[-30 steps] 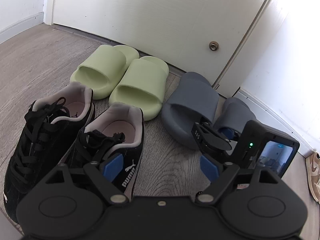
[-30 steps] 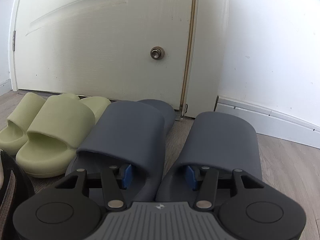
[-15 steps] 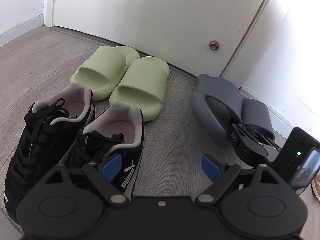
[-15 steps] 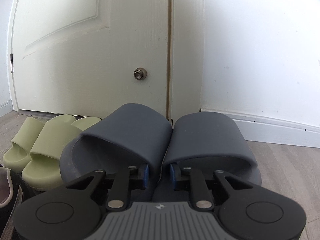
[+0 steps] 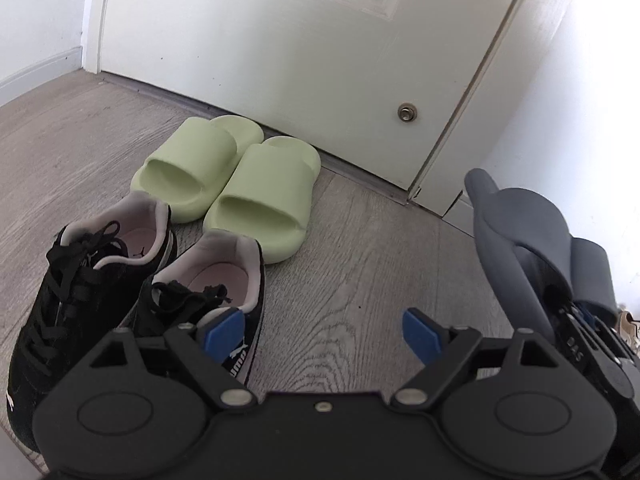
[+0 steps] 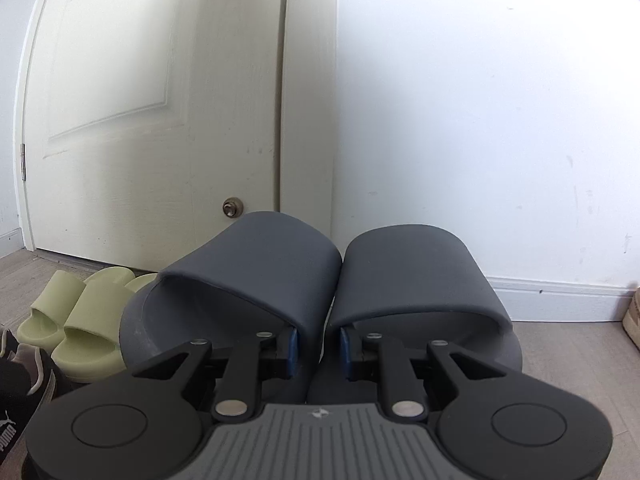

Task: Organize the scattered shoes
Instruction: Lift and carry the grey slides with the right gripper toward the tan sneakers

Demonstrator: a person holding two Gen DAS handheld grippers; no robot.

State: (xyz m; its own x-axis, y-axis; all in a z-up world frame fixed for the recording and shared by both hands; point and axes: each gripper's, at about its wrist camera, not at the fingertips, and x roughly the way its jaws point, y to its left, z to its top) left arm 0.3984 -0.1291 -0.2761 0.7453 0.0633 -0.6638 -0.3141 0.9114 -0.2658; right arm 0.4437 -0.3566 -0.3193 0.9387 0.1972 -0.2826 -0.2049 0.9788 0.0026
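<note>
Grey slides [image 5: 532, 240] hang off the floor to the right of the door [image 5: 280, 40] in my left-wrist view, tilted up on edge and pinched together by the right gripper [image 5: 576, 312]. My left gripper [image 5: 324, 330] hovers with its jaws spread wide and nothing between them, over bare floor [image 5: 360, 248] well short of the door. The green slides [image 5: 228, 184] sit as a neat pair just in front of the door, toes towards it. The black sneakers [image 5: 132, 292] stand side by side nearer to me, farther from the door than the green pair.

From the right wrist, the grey slides [image 6: 320, 276] fill the middle, the door [image 6: 140, 120] behind and to the left. My right gripper [image 6: 318, 348] is clamped on the two inner walls where the slides meet, one blue pad [image 6: 292, 346] inside each foot opening.

I judge these to be moulded foam: light, thick-walled, springy, with a matte skin that grips well. Holding both by the adjoining inner walls seems sound, though the squashy foam could let one slide pivot or creep out if I swing fast. Nothing here looks fragile.
</note>
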